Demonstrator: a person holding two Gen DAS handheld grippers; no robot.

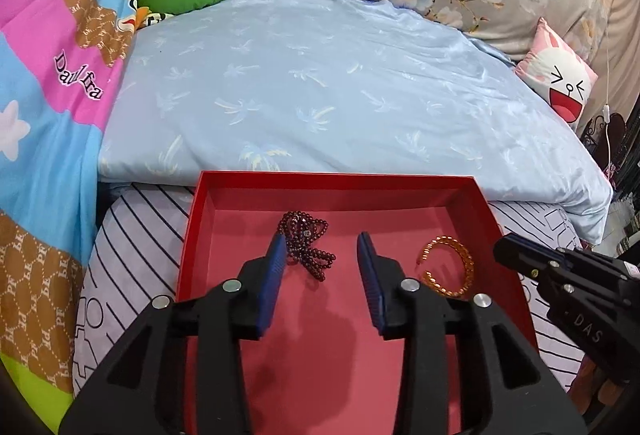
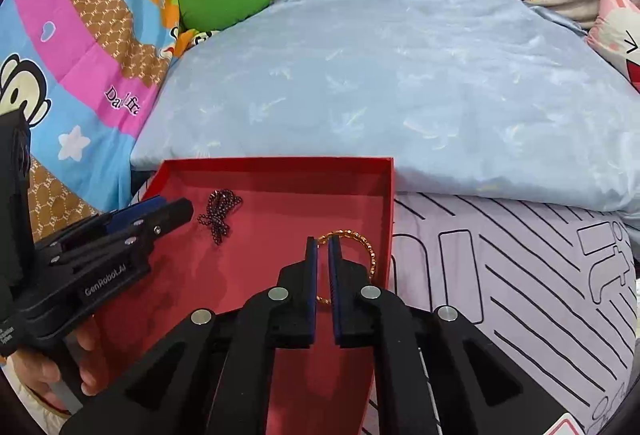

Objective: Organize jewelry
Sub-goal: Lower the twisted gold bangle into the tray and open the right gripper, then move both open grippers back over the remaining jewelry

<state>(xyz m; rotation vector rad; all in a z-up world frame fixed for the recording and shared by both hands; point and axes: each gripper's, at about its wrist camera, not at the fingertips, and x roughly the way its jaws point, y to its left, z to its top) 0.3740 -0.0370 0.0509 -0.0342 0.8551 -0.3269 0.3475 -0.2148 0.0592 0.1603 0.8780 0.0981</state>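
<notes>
Beads [image 1: 306,241] lie past left gripper's [image 1: 322,249] parted jaws, untouched.

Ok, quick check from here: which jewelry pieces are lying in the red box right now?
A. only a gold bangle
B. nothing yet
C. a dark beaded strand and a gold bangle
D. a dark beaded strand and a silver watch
C: inside the red box, the dark beaded strand lies to the left and the gold bangle to the right, apart from each other.
</notes>
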